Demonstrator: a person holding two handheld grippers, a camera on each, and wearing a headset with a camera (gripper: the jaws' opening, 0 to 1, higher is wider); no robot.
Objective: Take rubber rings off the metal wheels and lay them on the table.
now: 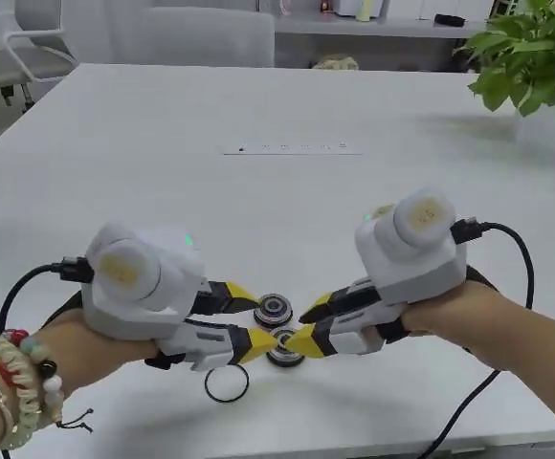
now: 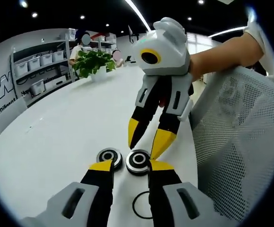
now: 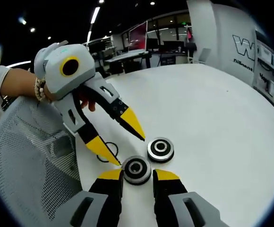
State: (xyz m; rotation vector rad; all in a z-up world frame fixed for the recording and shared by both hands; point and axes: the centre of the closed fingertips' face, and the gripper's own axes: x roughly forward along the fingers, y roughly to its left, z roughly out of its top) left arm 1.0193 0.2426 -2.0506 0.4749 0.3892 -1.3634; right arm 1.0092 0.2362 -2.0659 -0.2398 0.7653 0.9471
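Two metal wheels lie side by side near the table's front edge, a far wheel (image 1: pixel 274 309) and a near wheel (image 1: pixel 284 347). A loose black rubber ring (image 1: pixel 227 382) lies flat just in front of them. My left gripper (image 1: pixel 254 318) comes in from the left with its jaws open, and the near wheel (image 2: pixel 138 161) sits just ahead of its tips beside the far wheel (image 2: pixel 109 157). My right gripper (image 1: pixel 308 323) comes in from the right, also open. The near wheel (image 3: pixel 136 169) lies at its tips and the far wheel (image 3: pixel 160 149) beyond. The two grippers' lower tips flank the near wheel.
A white table (image 1: pixel 277 191) stretches away, with a thin strip (image 1: pixel 292 148) lying at its middle. A potted plant (image 1: pixel 531 53) stands at the far right and office chairs (image 1: pixel 29 48) stand behind the table. A mesh chair back (image 2: pixel 236 142) is close by the person.
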